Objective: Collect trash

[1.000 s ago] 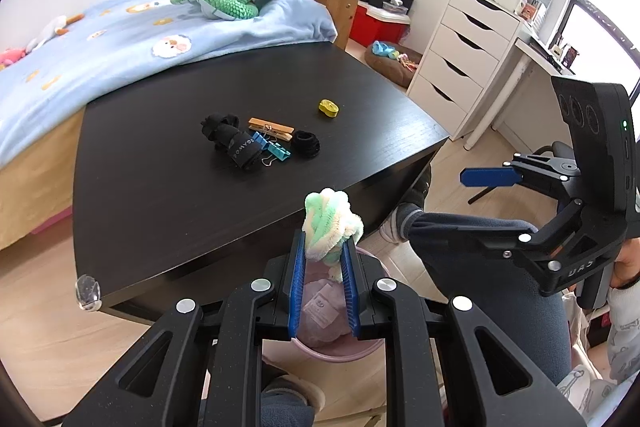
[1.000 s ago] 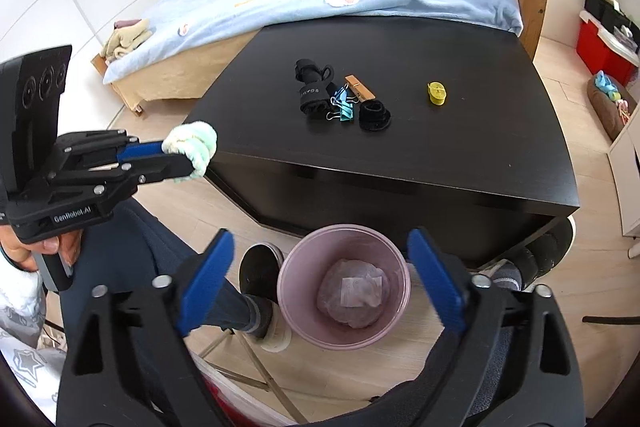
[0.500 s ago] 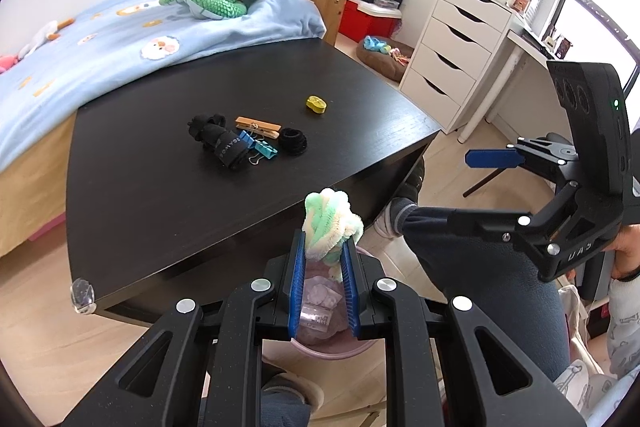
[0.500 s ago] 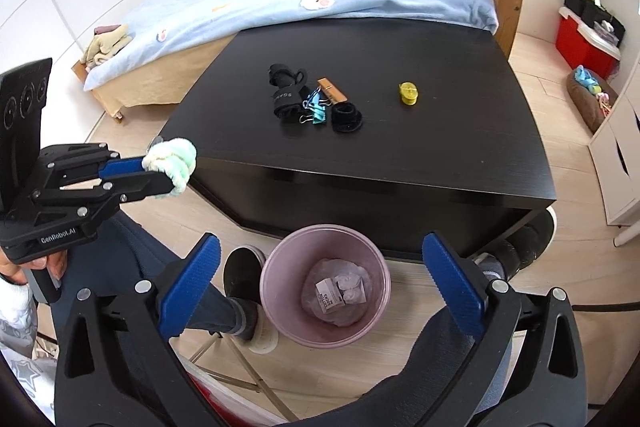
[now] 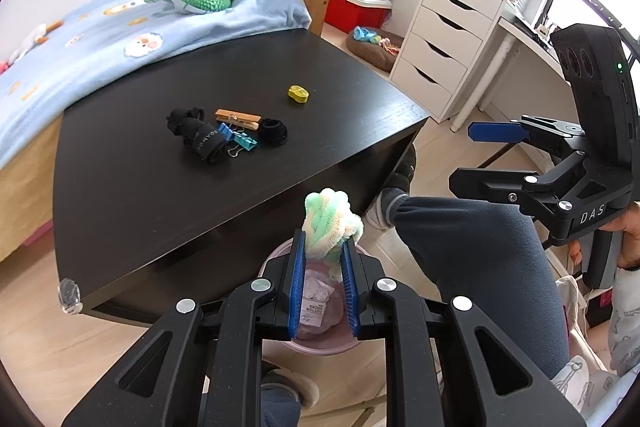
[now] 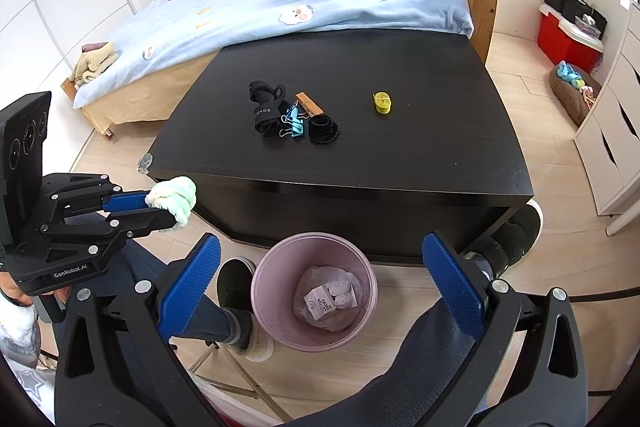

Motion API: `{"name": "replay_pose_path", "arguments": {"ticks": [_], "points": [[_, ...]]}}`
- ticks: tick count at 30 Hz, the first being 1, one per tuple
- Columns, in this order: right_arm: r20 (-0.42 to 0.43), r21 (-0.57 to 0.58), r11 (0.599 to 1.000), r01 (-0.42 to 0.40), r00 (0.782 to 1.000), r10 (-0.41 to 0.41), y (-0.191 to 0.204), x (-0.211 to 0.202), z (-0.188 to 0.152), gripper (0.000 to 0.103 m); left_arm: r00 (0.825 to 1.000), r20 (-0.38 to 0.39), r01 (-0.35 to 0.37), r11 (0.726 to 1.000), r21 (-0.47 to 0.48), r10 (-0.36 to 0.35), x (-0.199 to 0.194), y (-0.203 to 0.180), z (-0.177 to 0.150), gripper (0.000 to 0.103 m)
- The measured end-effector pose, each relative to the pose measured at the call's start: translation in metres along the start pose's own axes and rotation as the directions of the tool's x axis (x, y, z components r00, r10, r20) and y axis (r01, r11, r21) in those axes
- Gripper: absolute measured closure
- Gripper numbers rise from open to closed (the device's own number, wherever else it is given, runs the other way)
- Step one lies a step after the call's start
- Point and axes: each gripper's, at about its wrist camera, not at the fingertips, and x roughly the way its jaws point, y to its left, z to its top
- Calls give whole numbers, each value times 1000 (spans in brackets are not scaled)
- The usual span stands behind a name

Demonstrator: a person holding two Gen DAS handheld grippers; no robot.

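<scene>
- The fluffy green and white ball (image 5: 331, 223) is still squeezed in the left claw (image 5: 323, 259), in the air just off the table's near edge and above the bin, same as a second ago.
- The right claw (image 6: 320, 279) has spread a bit wider than before; its bumpy blue pads (image 6: 191, 279) hold nothing.
- The round pink bin (image 6: 280, 323) on the wood floor has a crinkly bag and a small paper box inside.
- On the smooth black table (image 6: 400, 163), near the middle, lie a black strap (image 6: 264, 107), a wooden peg (image 6: 309, 103), blue clips (image 6: 293, 123), a black hair band (image 6: 323, 130) and a small yellow thing (image 6: 383, 103).
</scene>
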Motion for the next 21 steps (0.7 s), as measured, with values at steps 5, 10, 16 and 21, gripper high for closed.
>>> {"name": "replay_pose_path", "arguments": {"ticks": [5, 10, 16, 21], "points": [[8, 14, 1000, 3, 1000, -3, -6, -4, 0, 4, 1000, -1, 14, 1000, 15, -14, 2, -5, 2, 84], [17, 28, 1000, 8, 1000, -8, -11, -8, -1, 4, 999, 4, 32, 999, 16, -32, 4, -9, 3, 52], [20, 29, 1000, -6, 1000, 5, -11, -8, -2, 4, 999, 25, 26, 999, -26, -25, 3, -3, 3, 16], [17, 27, 999, -17, 1000, 17, -8, -6, -2, 4, 999, 38, -15, 998, -67, 17, 1, 6, 3, 8]]}}
